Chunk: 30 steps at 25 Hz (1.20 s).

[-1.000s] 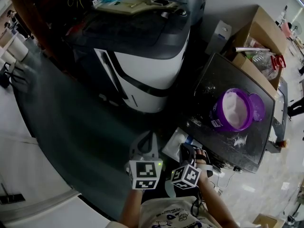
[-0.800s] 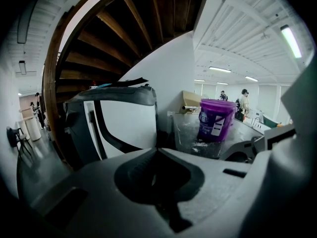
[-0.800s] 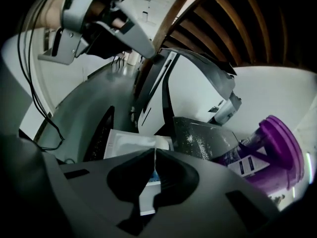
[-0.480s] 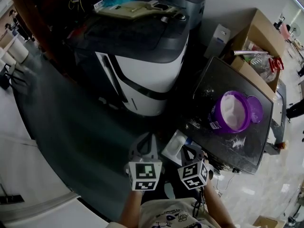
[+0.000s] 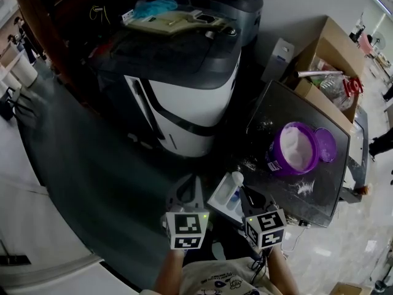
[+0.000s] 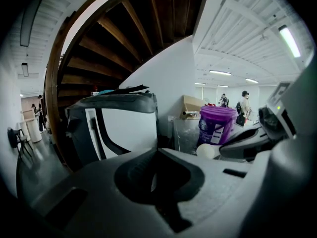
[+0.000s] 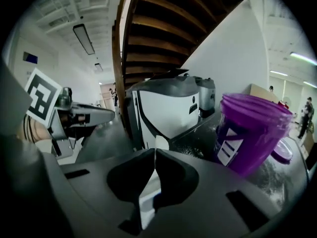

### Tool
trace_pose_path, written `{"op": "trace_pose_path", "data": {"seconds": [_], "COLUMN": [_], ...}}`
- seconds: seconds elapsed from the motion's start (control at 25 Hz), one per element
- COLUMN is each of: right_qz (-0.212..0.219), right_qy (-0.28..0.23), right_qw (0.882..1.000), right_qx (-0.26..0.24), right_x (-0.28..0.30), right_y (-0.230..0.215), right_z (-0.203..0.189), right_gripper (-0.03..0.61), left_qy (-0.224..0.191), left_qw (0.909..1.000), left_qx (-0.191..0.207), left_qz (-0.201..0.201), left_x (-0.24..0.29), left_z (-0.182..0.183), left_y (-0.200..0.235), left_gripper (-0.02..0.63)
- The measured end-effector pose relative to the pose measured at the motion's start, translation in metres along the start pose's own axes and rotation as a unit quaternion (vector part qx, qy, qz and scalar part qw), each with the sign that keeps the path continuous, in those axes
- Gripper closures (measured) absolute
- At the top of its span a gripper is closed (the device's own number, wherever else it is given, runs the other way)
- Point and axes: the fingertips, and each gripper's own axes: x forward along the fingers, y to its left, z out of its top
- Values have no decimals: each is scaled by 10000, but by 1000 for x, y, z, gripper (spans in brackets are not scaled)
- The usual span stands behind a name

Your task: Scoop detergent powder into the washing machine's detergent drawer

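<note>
Left hand-held gripper [image 6: 157, 152] pressed together, empty. Right hand-held gripper [image 7: 154, 151] beside it pinches the scoop [image 5: 237, 178] handle; both point forward. Only head view shows scoop at drawer [image 5: 222, 194], off the counter's [image 5: 276, 112] near-left corner; detergent tub [image 5: 295, 147] mid-counter.

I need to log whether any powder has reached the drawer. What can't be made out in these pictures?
- What the scoop carries: it is too small in the head view. In the right gripper view, the right hand-held gripper hides all but a white sliver behind its own jaws.
- Inside the detergent drawer: it is small and dim in the head view, and partly covered by the scoop and gripper.
- Label print on the purple tub: too blurred in every view.
</note>
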Motion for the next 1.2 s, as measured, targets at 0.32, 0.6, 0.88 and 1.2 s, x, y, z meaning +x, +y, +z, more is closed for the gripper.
{"op": "trace_pose_path", "data": {"seconds": [0.32,0.6,0.88,1.2], "right_qz": [-233,-418,-596,-674], "right_qy": [-736,-1145,-1447,-1682], "right_qw": [9970,9925,9877,9834], "right_qx": [-99,-105,-52,11], "right_x": [-25,-36,-44,-56], "right_y": [-5,-14,-26,-33], "right_z": [54,86,109,136], "right_gripper": [557,557,557,557], "left_qy": [-226,-481,-683,-889], "left_qw": [9997,9987,9975,9956], "left_qx": [51,123,159,204], "left_qz": [27,77,123,200], "left_x": [-4,-9,-13,-18], "left_z": [23,49,67,90], "left_y": [-2,-1,-1,3], "left_gripper": [612,612,612,612]}}
